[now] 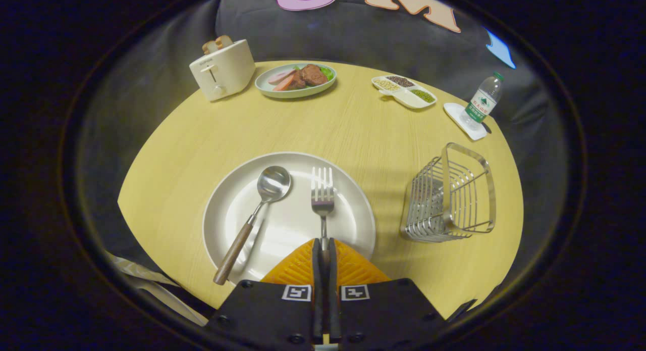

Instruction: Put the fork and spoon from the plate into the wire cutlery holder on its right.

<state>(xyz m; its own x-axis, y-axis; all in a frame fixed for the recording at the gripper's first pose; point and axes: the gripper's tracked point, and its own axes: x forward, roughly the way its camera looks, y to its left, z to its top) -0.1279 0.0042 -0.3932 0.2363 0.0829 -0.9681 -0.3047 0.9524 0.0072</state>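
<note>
A white plate (348, 209) lies on the round wooden table just ahead of my fingers. On it rests a metal fork (322, 192), tines pointing away, its handle running back between my two fingers. My gripper (324, 247) is shut on the fork's handle over the plate's near rim. A spoon (260, 207) with a wooden handle lies on the plate to the left of the fork, bowl away from me. The wire cutlery holder (449, 197) stands on the table to the right of the plate, holding nothing.
Beyond the plate stand a cream toaster (222, 68), a dish of meat and greens (297, 80), a divided tray of beans (404, 91) and a water bottle (483, 102) on a white coaster. The table edge curves close behind the wire holder.
</note>
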